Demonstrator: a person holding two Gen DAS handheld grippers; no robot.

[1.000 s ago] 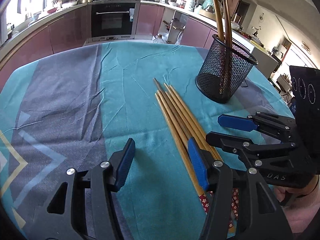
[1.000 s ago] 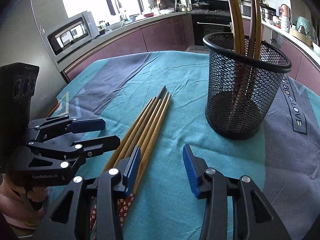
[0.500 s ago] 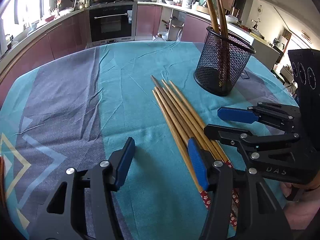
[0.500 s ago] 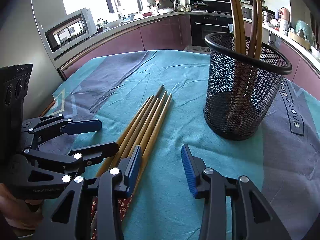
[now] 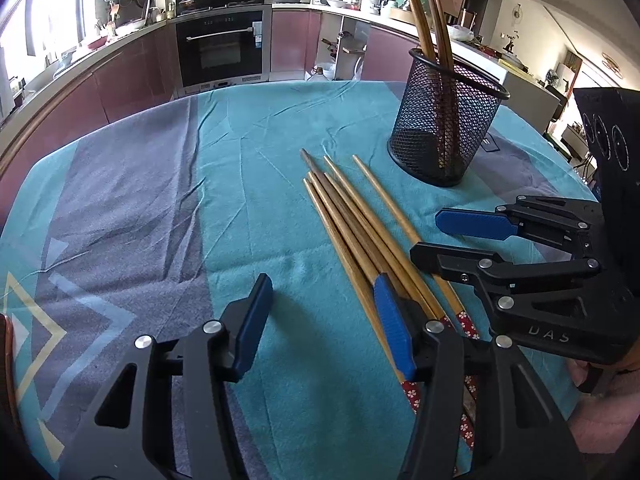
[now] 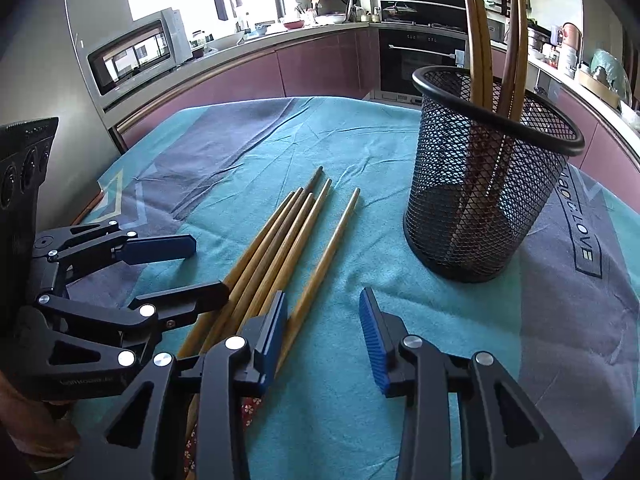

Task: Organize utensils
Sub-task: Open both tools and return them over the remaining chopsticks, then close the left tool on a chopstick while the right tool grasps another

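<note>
Several wooden chopsticks (image 5: 352, 224) (image 6: 276, 240) lie in a bundle on the teal cloth, with one chopstick (image 5: 380, 196) (image 6: 334, 236) a little apart on the cup's side. Behind them a black mesh cup (image 5: 440, 132) (image 6: 480, 200) holds several more upright. My left gripper (image 5: 322, 324) (image 6: 168, 268) is open; its right finger lies over the bundle's near ends, and only cloth shows between the pads. My right gripper (image 6: 324, 336) (image 5: 452, 244) is closing with nothing pressed between its pads; the lone chopstick runs along its left finger.
The round table (image 5: 120, 200) is covered by a teal and grey cloth. Kitchen cabinets, an oven (image 5: 220, 48) and a microwave (image 6: 136, 56) stand behind it. A hand (image 5: 600, 420) holds the right gripper at the near right.
One chopstick has slid away from the bundle toward the cup. The right gripper's jaws have narrowed a little. Both grippers stay in place.
</note>
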